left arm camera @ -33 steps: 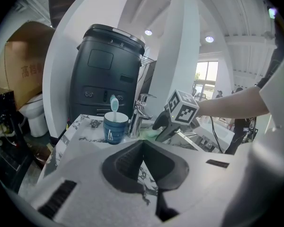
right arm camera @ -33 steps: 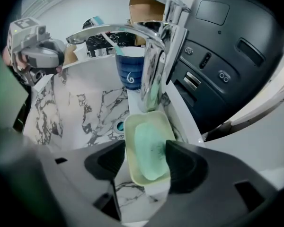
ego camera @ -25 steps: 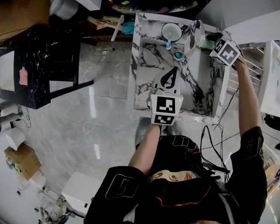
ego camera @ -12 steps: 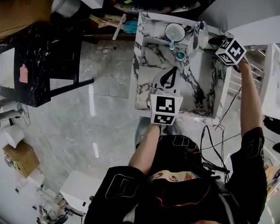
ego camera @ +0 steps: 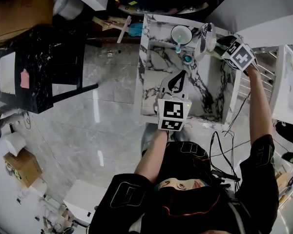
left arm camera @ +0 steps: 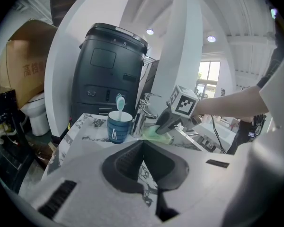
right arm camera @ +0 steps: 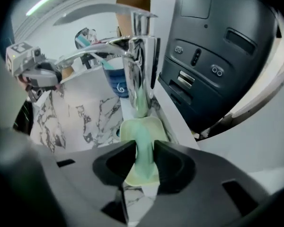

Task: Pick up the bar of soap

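The pale green bar of soap (right arm camera: 144, 143) stands on edge in a light green soap dish (right arm camera: 131, 129) at the foot of the chrome tap (right arm camera: 139, 70). My right gripper (right arm camera: 144, 157) points steeply down over the dish. Its jaws have just been closing and both black pads now press on the soap's sides. In the head view this gripper (ego camera: 219, 45) is at the far right corner of the marble sink top (ego camera: 151, 82). From the left gripper view it (left arm camera: 163, 126) is on the green soap (left arm camera: 155, 132). My left gripper (ego camera: 178, 82) hangs over the basin, shut and empty.
A blue cup (left arm camera: 119, 127) with a toothbrush stands left of the tap (left arm camera: 143, 113). A tall black unit (left arm camera: 109, 74) rises behind the counter. A metal rack (ego camera: 263, 67) is to the right, a black marble table (ego camera: 34, 72) to the left, and cables hang by the person's side.
The right gripper's marker cube has shifted slightly beside the tap. The left gripper has stayed where it was over the basin.
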The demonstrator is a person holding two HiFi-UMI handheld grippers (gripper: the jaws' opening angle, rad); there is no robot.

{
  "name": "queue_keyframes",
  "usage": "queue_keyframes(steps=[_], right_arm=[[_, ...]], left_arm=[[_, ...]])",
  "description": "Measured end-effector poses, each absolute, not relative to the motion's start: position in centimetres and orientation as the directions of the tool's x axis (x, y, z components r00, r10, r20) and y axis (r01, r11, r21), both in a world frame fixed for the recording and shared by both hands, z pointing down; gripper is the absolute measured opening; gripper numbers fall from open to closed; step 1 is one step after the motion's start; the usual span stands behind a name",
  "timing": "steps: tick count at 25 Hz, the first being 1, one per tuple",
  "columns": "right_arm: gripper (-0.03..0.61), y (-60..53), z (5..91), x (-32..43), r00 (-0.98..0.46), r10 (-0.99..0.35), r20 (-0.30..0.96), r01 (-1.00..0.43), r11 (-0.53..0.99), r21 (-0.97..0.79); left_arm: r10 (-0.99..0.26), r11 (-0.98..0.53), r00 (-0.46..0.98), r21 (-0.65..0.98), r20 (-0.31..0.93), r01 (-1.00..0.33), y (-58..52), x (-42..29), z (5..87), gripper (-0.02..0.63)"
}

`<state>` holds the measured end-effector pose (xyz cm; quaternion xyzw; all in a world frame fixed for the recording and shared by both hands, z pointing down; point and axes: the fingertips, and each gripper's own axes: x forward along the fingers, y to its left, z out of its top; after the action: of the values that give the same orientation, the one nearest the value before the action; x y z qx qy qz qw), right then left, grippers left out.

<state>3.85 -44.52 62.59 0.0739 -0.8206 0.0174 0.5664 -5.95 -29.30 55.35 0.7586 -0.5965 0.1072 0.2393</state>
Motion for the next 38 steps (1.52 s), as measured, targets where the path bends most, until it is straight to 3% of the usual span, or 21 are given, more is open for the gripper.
queue_keyframes(steps=[5,9,14,24,38], right_arm=[[0.127,-44.9,63.2,3.5,-0.237,-0.192,0.952,-0.028,0.981,0.190],[0.129,-45.2,64.1,3.4,-0.194,-0.238,0.952,-0.044,0.971,0.234],[0.126,-45.7,63.0,3.4,-0.258,-0.306,0.917,-0.190,0.946,0.262],[0.126,-44.3,56.8,3.8,-0.504,-0.423,0.753,-0.551,0.829,0.096],[0.126,-37.5,47.9,8.3,-0.643,-0.596,0.481,-0.730,0.666,-0.152]], left_arm=[[-0.855,-0.170,0.262,0.236,0.446,-0.957,-29.1,-5.9,55.2,0.009],[-0.862,-0.164,0.255,0.235,0.439,-0.958,-28.8,-6.0,54.8,0.009],[-0.875,-0.141,0.231,0.232,0.426,-0.962,-28.3,-6.8,54.3,0.009],[-0.901,-0.088,0.174,0.226,0.397,-0.970,-26.6,-7.5,52.8,0.009],[-0.941,-0.048,0.115,0.210,0.317,-0.977,-24.9,-5.4,49.3,0.009]])
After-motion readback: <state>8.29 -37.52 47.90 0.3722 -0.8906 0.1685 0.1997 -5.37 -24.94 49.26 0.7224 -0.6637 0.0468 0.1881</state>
